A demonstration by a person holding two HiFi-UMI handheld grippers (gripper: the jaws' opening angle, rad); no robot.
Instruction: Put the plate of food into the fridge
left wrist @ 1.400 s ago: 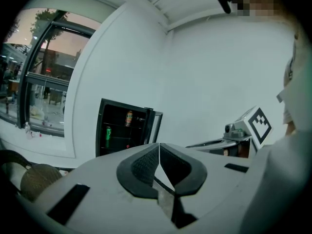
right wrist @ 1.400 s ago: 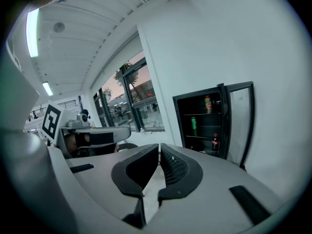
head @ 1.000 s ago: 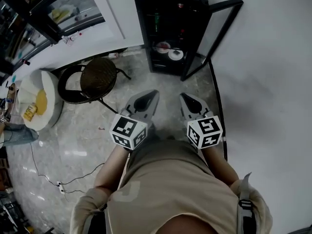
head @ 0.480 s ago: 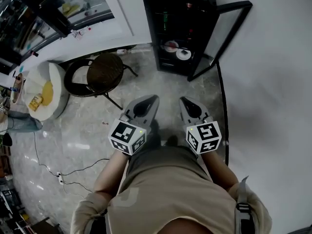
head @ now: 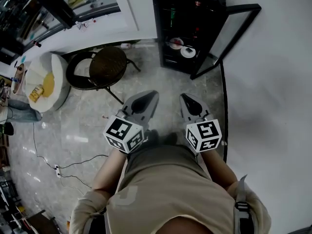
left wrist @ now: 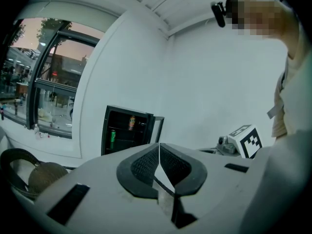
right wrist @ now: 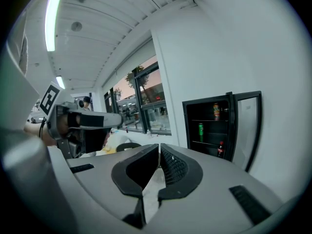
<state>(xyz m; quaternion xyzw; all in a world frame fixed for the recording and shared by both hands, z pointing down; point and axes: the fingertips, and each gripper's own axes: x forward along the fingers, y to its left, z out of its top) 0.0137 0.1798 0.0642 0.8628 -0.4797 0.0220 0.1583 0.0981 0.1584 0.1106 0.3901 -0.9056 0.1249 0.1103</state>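
A small black fridge (head: 187, 18) stands against the white wall with its glass door (head: 229, 35) swung open to the right. Two white plates (head: 183, 48) rest on its lower shelf, with cans and a bottle on the shelves above. My left gripper (head: 152, 94) and my right gripper (head: 183, 97) hang side by side in front of my body, well short of the fridge. Both are shut and hold nothing. In the left gripper view the fridge (left wrist: 127, 130) shows beyond the jaws, and the right gripper view shows the fridge (right wrist: 214, 128) at the right.
A round dark chair (head: 100, 72) stands left of the fridge. A white round seat (head: 41, 87) with yellow items is at the far left. A cable and power strip (head: 56, 169) lie on the marble floor at the lower left. A glass shopfront (head: 58, 9) runs along the back.
The whole view has drifted: fridge, chair and white seat sit farther right and higher than a second ago. The left gripper's marker cube has shifted slightly left. Both grippers stay shut.
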